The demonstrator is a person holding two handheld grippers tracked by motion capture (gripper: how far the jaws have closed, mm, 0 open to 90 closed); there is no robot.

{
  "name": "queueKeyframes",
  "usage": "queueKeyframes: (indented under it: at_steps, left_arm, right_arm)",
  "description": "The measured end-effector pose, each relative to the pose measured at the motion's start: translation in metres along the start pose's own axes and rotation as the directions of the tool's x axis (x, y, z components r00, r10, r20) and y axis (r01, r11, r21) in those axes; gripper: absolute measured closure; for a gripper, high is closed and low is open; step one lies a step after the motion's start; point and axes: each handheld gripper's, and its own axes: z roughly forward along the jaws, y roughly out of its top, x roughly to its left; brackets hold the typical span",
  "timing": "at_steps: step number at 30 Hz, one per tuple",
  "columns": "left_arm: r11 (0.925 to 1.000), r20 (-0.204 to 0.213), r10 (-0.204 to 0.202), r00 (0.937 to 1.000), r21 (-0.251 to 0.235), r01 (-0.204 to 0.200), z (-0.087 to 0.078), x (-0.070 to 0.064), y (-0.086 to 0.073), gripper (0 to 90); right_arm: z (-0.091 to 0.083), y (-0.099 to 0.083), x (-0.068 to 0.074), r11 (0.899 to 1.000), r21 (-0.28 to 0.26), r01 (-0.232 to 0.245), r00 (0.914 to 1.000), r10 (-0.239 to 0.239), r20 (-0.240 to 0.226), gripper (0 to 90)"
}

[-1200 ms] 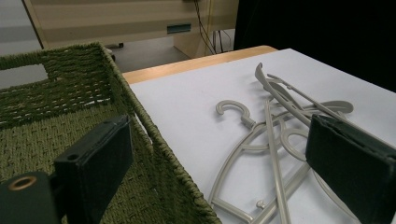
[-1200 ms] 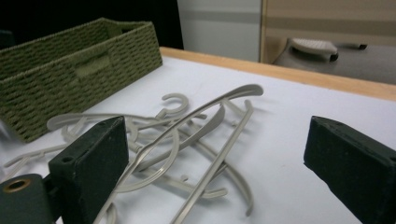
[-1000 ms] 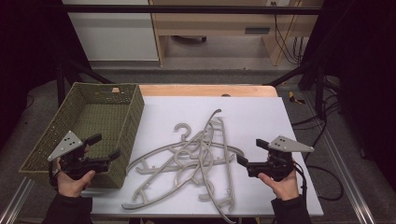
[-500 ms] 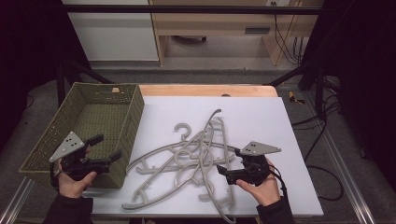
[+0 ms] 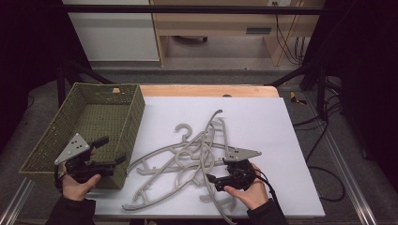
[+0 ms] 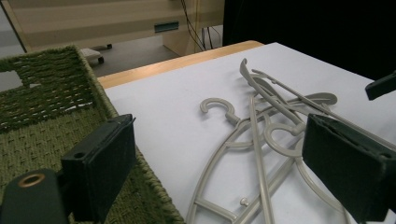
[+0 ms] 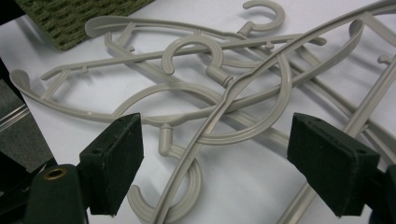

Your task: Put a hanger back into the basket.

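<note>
Lying tangled on the white counter [image 5: 291, 131] beside the woven basket [image 5: 123, 123], the grey plastic hangers [image 5: 192, 157] look light, stiff and snag-prone. Right tongs [image 5: 217, 182] hover spread over them; left tongs [image 5: 112, 151] spread too. Pinch one bar.

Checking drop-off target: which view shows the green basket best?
High view: the whole green basket shows, open and left of the hangers. Left gripper view shows its near rim and weave; right gripper view just a corner.

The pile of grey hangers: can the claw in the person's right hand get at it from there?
Probably yes: the right claw stands open right over the hangers, with nothing between them, though they are tangled together.
</note>
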Motion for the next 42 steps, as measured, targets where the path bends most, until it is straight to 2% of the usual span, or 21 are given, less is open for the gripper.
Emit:
queueKeyframes:
  at_steps: [5,8,9,13,14,15,16,17,18,19,20,22,24,25,26,27,28,30,35,39,42]
  left_arm:
    - [0.9998,0.022,0.011,0.9997,0.015,-0.011,0.007,-0.014,0.001,11.0]
    - [0.9992,0.043,0.022,0.9989,0.033,-0.023,0.016,-0.031,0.001,11.6]
    - [0.9992,0.043,0.022,0.9989,0.033,-0.023,0.016,-0.031,0.001,11.6]
    - [0.9981,0.068,0.020,0.9975,0.056,-0.023,0.030,-0.054,0.001,11.9]
    - [0.9981,0.068,0.020,0.9975,0.056,-0.023,0.030,-0.054,0.001,11.8]
    - [0.9977,0.070,0.022,0.9973,0.063,-0.026,0.033,-0.059,0.001,11.8]
    - [0.9970,0.083,0.029,0.9962,0.070,-0.035,0.038,-0.068,0.002,11.7]
    - [0.9970,0.083,0.029,0.9962,0.070,-0.035,0.038,-0.068,0.002,11.7]
    - [0.9968,0.088,0.029,0.9957,0.072,-0.036,0.041,-0.072,0.002,11.7]
    - [0.9966,0.094,0.029,0.9952,0.074,-0.036,0.043,-0.076,0.003,11.7]
    - [0.9960,0.104,0.024,0.9943,0.083,-0.033,0.050,-0.084,0.004,11.8]
    - [0.9957,0.109,0.022,0.9938,0.088,-0.032,0.054,-0.088,0.003,11.8]
    - [0.9925,0.115,0.026,0.9930,0.115,-0.040,0.069,-0.100,0.002,11.8]
    - [0.9913,0.119,0.026,0.9925,0.125,-0.041,0.074,-0.104,0.002,12.0]
    - [0.9913,0.119,0.026,0.9925,0.125,-0.041,0.074,-0.104,0.002,11.9]
    - [0.9884,0.129,0.028,0.9913,0.145,-0.046,0.084,-0.113,0.001,12.0]
    - [0.9884,0.129,0.028,0.9913,0.145,-0.046,0.084,-0.113,0.001,12.4]
    - [0.9842,0.137,0.029,0.9902,0.169,-0.052,0.099,-0.125,0.000,13.7]
    - [0.9765,0.148,0.013,0.9889,0.211,-0.045,0.121,-0.140,-0.004,15.9]
    - [0.9717,0.149,-0.007,0.9887,0.235,-0.028,0.132,-0.146,-0.008,19.9]
    - [0.9639,0.133,-0.019,0.9909,0.266,-0.017,0.145,-0.152,-0.015,24.1]
  right_arm:
    - [0.003,-0.002,-0.001,1.000,-0.010,0.004,1.0000,-0.005,-0.004,17.7]
    - [-0.001,-0.002,-0.005,0.997,-0.075,0.005,0.9999,-0.006,-0.012,12.2]
    - [-0.001,-0.002,-0.005,0.997,-0.075,0.005,0.9999,-0.006,-0.012,12.2]
    - [-0.012,-0.001,-0.012,0.983,-0.181,-0.019,0.9996,0.015,-0.022,8.6]
    - [-0.015,-0.001,-0.014,0.979,-0.203,-0.023,0.9996,0.018,-0.022,8.5]
    - [-0.015,-0.001,-0.014,0.979,-0.203,-0.023,0.9996,0.018,-0.022,8.5]
    - [-0.022,-0.002,-0.019,0.969,-0.244,-0.026,0.9995,0.021,-0.023,8.1]
    - [-0.022,-0.002,-0.019,0.969,-0.244,-0.026,0.9995,0.021,-0.023,8.1]
    - [-0.029,-0.003,-0.025,0.958,-0.286,-0.036,0.9993,0.031,-0.023,8.0]
    - [-0.029,-0.003,-0.025,0.958,-0.286,-0.036,0.9993,0.031,-0.023,8.0]
    - [-0.036,-0.006,-0.030,0.945,-0.323,-0.041,0.9991,0.038,-0.017,7.6]
    - [-0.040,-0.007,-0.033,0.942,-0.334,-0.042,0.9991,0.041,-0.009,7.3]
    - [-0.050,-0.011,-0.041,0.928,-0.368,-0.047,0.9983,0.057,0.016,7.3]
    - [-0.052,-0.013,-0.043,0.927,-0.372,-0.054,0.9977,0.065,0.018,7.2]
    - [-0.052,-0.013,-0.043,0.927,-0.372,-0.054,0.9977,0.065,0.018,7.2]
    - [-0.057,-0.015,-0.048,0.926,-0.375,-0.052,0.9972,0.068,0.031,7.1]
    - [-0.057,-0.015,-0.048,0.926,-0.375,-0.052,0.9972,0.068,0.031,7.1]
    - [-0.061,-0.019,-0.052,0.926,-0.372,-0.062,0.9954,0.085,0.045,7.0]
    - [-0.062,-0.021,-0.055,0.929,-0.364,-0.064,0.9940,0.092,0.059,6.5]
    - [-0.063,-0.021,-0.055,0.930,-0.361,-0.065,0.9943,0.091,0.056,6.3]
    - [-0.064,-0.020,-0.054,0.929,-0.365,-0.061,0.9935,0.092,0.068,6.1]
